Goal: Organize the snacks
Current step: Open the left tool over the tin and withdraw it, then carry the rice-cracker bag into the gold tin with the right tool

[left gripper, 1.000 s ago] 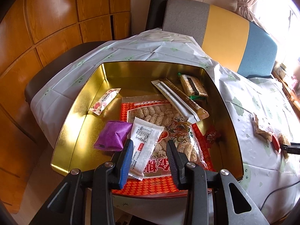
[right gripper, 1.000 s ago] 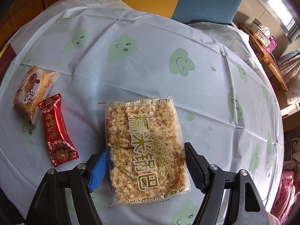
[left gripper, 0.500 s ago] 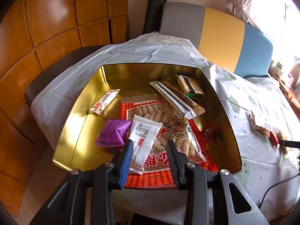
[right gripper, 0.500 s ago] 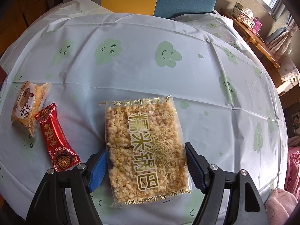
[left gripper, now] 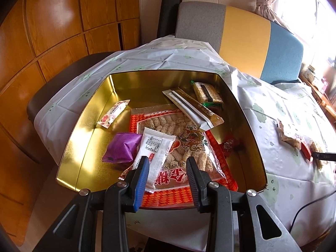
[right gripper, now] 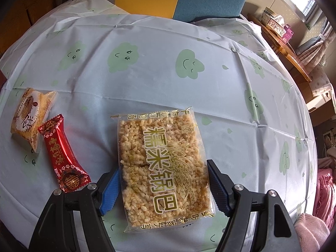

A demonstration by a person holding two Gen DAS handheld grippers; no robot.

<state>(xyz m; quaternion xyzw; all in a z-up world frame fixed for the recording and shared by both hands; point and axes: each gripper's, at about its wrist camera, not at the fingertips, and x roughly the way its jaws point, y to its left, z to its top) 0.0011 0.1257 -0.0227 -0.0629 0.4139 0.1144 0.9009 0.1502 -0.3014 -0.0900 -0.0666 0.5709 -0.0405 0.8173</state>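
Task looks well past halfway, judging by what's in vs out. The gold tin (left gripper: pixel 84 145) on the cloud-print tablecloth (right gripper: pixel 159 79) already holds a big red-bordered bag of puffed sticks (left gripper: pixel 184 147), w/ a white sachet (left gripper: pixel 156 147) lying on it, a purple pouch (left gripper: pixel 122 149) at the bag's 9 o'clock, a floral-wrapped candy (left gripper: pixel 113 114) near 10, a long gold stick pack (left gripper: pixel 194 107) at about 1, a green-ended rice bar (left gripper: pixel 206 92) beyond that, and a small red candy (left gripper: pixel 229 145) at 3 by the tin wall. Left gripper (left gripper: pixel 167 172) hangs over the tin's near edge, jaws partly apart and gripping nothing; the sachet's end only shows between them. Left to do, as far as visible: three items on the cloth. The clear pack of glutinous rice crackers (right gripper: pixel 161 168) sits between the right gripper (right gripper: pixel 162 180) jaws, which stand wide and close to both long edges; contact or a real clamp can't be told, and the pack appears flat on the cloth. At the pack's 9 o'clock lies a red foil candy (right gripper: pixel 63 157), touching an orange-and-white pastry packet (right gripper: pixel 31 115) at about 10. Probably next: squeeze the pack, carry it to the tin.
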